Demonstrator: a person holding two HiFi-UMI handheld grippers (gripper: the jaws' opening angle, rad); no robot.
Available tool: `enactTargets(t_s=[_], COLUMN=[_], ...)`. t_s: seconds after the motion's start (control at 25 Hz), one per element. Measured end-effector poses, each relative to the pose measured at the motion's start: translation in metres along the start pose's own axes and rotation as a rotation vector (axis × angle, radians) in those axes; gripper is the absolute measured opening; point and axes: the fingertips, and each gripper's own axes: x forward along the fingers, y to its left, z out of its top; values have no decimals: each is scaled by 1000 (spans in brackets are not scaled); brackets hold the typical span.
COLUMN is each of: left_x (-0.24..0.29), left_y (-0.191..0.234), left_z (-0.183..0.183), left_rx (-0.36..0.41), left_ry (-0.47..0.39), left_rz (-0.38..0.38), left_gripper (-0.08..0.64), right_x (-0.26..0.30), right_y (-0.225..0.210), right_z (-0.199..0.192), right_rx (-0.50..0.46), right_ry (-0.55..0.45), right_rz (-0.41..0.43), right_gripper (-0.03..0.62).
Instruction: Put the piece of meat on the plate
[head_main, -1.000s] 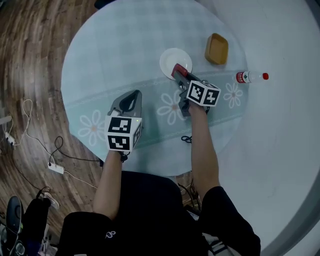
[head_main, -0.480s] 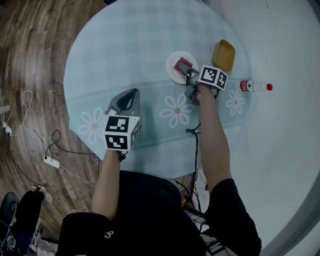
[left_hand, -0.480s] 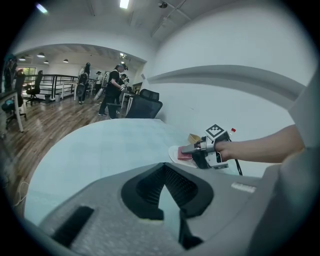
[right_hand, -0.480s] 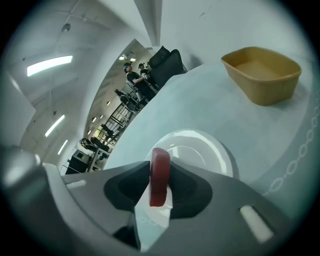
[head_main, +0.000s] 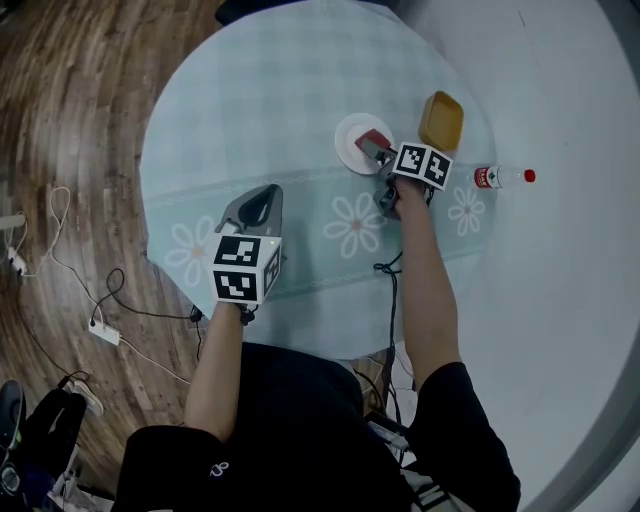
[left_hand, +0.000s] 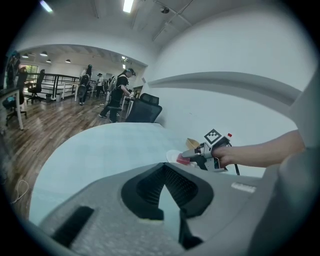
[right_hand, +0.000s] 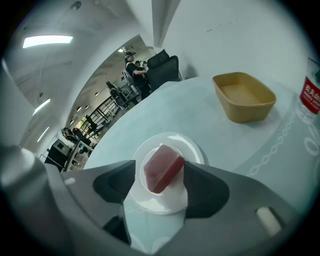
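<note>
1. First, right hand-held gripper (right_hand: 159, 187): released, jaws apart on either side of the piece of meat (right_hand: 161, 165), right jaw touching it, a sliver of white showing between it and the left jaw.
2. Piece of meat: one only, a dark red block with flat faces and squared edges, a lighter pinkish red on its upper face, sitting tilted at the middle of the plate (right_hand: 192, 147).
3. Plate: one, small, round, white and glossy, flat on the bench (head_main: 260, 90), directly ahead of the right hand-held gripper.
4. Left hand-held gripper (left_hand: 164, 172): clenched on nothing, tips together, held above the near side of the bench, well apart from the plate.
5. Hand-held grippers counted: two, each carrying one cube of black-and-white square markers.
6. Past the plate, to its right: one yellow-tan bowl (right_hand: 245, 97), rectangular with rounded corners, near the plate but not touching it.
7. Farther right: one clear bottle (head_main: 503, 178) with a red cap and red label, at the bench's right edge.
8. Under everything: one round bench, covered in a pale teal checked cloth crossed by a band of white daisies (head_main: 355, 225).
</note>
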Motion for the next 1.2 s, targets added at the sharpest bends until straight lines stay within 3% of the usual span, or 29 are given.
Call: enactTargets(t_s=[0.2,0.48,0.52,0.64,0.72,0.88,1.04,1.2], left_x=[-14,-27,-29,-40,-48,-67,-82,-86], left_y=[-9,-47,-55,-77,-91,-112,-123,-128], left_z=[7,32,38,57,70,93,117,132], left_rx=[7,52,63,97,131,173,232,314], left_ry=[-33,-102,-118,-178,-217,-274,-335,-372], left_rz=[-20,-106,-123,-166,-199,-247,-247,-207], left_gripper=[-6,-6,-6,-6,-6,-6,-6,-6], right_x=[-47,-164,-185,-243,-269,-299,-319,-337], right_y=[13,73,85,137,164,179,191,187], right_z=[19,43,44,38,25,-5,-16,-28], right_rx=[35,-52,-42,-38,-81,-204,-312,-370], right_ry=[-163,-521,-590,-783,-854,-890,-918,-925], right_rz=[22,72,93,241,269,111,-55,-127], right_gripper=[304,87,16,6,6,7,8,6])
